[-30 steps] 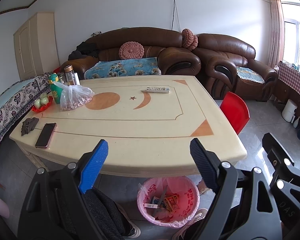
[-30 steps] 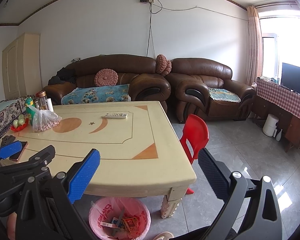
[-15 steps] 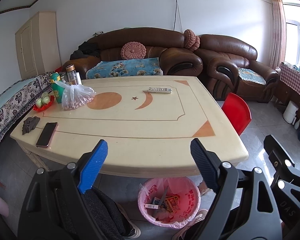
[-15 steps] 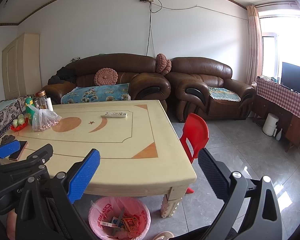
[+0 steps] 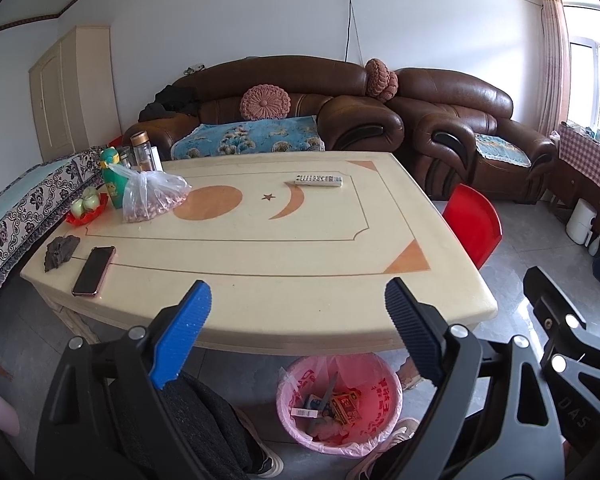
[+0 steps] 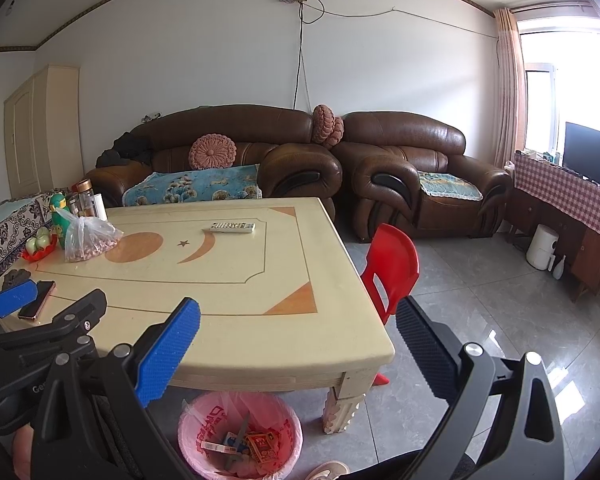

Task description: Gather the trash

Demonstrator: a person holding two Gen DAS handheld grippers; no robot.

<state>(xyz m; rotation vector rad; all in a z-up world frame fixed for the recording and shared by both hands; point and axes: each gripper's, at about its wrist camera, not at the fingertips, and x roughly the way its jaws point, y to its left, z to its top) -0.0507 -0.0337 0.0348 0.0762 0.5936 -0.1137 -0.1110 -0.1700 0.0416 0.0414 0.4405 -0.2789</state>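
Observation:
A pink-lined trash bin (image 5: 382, 386) stands on the floor under the near edge of the cream table (image 5: 300, 248). It holds a cigarette pack, red packets and other scraps. My left gripper (image 5: 296, 288) hovers over the table's front edge, above the bin. Its jaws are opening and nothing is between them. My right gripper (image 6: 298, 304) hangs open and empty near the table's front right corner, with the bin (image 6: 204, 414) below it. A dark crumpled scrap (image 5: 60, 252) lies on the table's left corner.
On the table are a phone (image 5: 94, 270), a clear bag of nuts (image 5: 152, 198), a green bottle (image 5: 112, 180), a red fruit plate (image 5: 85, 216) and a remote (image 5: 318, 180). A red chair (image 6: 392, 268) stands at its right. Brown sofas line the back. A person's dark-trousered leg (image 5: 204, 420) is beside the bin.
The left jaws stand a touch wider than a second ago. Both hands and everything on the table have stayed put.

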